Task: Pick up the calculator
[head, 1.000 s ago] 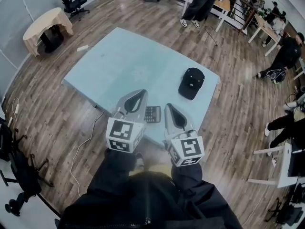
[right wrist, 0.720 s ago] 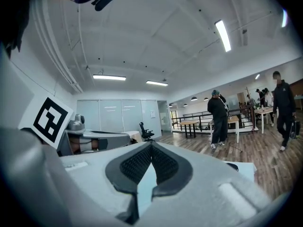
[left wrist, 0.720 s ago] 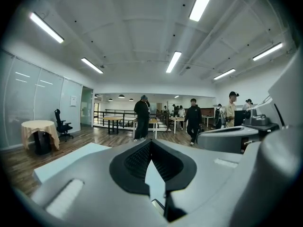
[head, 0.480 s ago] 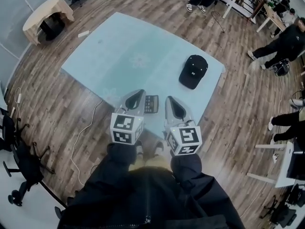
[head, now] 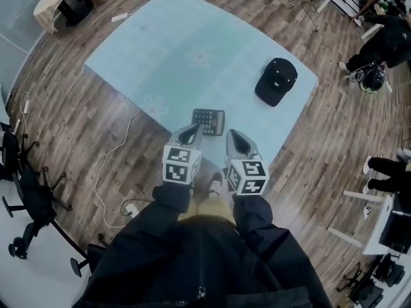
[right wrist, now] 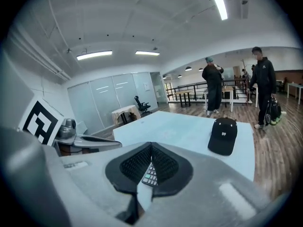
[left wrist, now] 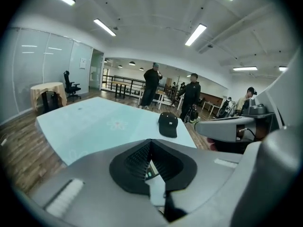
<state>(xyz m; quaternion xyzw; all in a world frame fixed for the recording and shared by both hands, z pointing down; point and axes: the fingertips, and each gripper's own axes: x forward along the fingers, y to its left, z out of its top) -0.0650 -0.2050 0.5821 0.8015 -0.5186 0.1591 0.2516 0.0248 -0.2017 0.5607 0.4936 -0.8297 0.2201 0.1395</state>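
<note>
Lying flat near the front edge of the pale blue desk [head: 160, 56], the calculator [head: 209, 121] shows keys up, its long axis running roughly along that edge; which end carries the display is unclear. The left claw [head: 192, 129] and right claw [head: 233, 135] hover just short of it, side by side, each with jaws together and empty. A black cap [head: 277, 81] rests further right.

- Left gripper [left wrist: 150, 144], jaws closed tip to tip.
- Calculator [left wrist: 150, 170], a sliver seen through the gap behind the tips.
- Cap [left wrist: 168, 125] on table [left wrist: 94, 122], beyond the jaws.
</note>
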